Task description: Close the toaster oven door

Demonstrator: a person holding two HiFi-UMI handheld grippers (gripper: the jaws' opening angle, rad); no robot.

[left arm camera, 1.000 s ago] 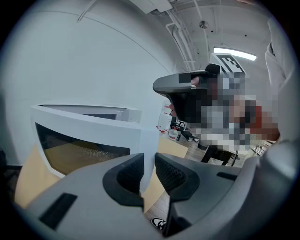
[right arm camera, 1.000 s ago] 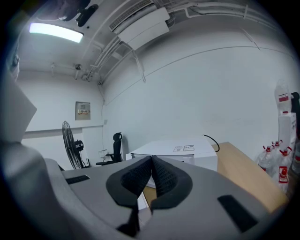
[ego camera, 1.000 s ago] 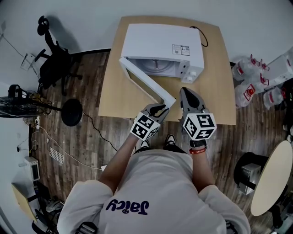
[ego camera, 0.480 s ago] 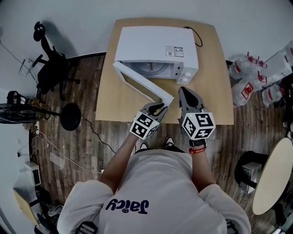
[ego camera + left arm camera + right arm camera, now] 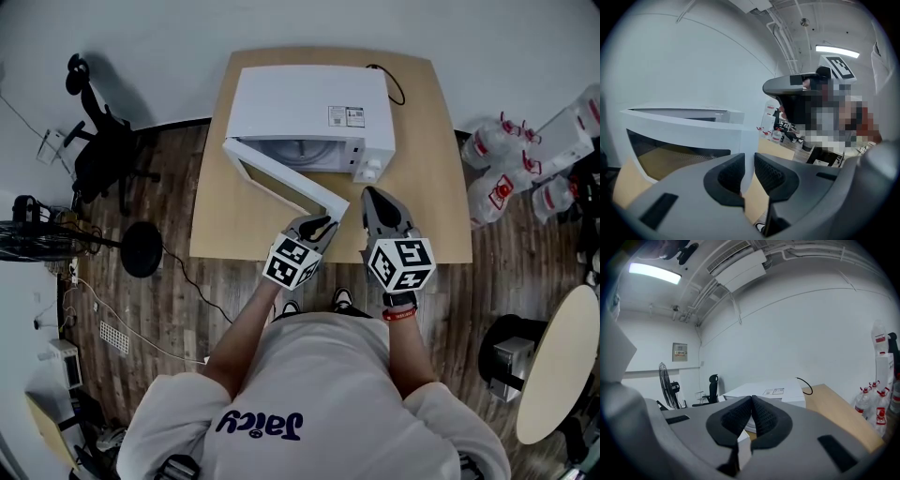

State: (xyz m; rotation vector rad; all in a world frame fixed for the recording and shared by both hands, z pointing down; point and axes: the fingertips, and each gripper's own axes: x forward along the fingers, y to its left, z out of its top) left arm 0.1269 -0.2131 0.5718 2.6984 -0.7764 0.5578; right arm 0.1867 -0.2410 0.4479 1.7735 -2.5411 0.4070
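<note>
On the counter (image 5: 433, 169), the toaster oven (image 5: 314, 98) stands with its door (image 5: 281, 180) swung open at its front left. The left gripper (image 5: 323, 225) is clamped on the door's free edge. The right gripper (image 5: 372, 195), before the toaster oven's right end, is closed on nothing.

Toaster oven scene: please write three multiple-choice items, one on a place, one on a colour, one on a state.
1. Where does the toaster oven stand? A on the wooden table; B on the floor; C on a chair.
2. What colour is its housing? A black; B white; C red.
3. How is the toaster oven door? A shut; B taken off; C swung open.
Answers: 1 A, it rests on that table; 2 B, its outer sides are white; 3 C, it angles outward, its free edge gripped by the left tongs.
</note>
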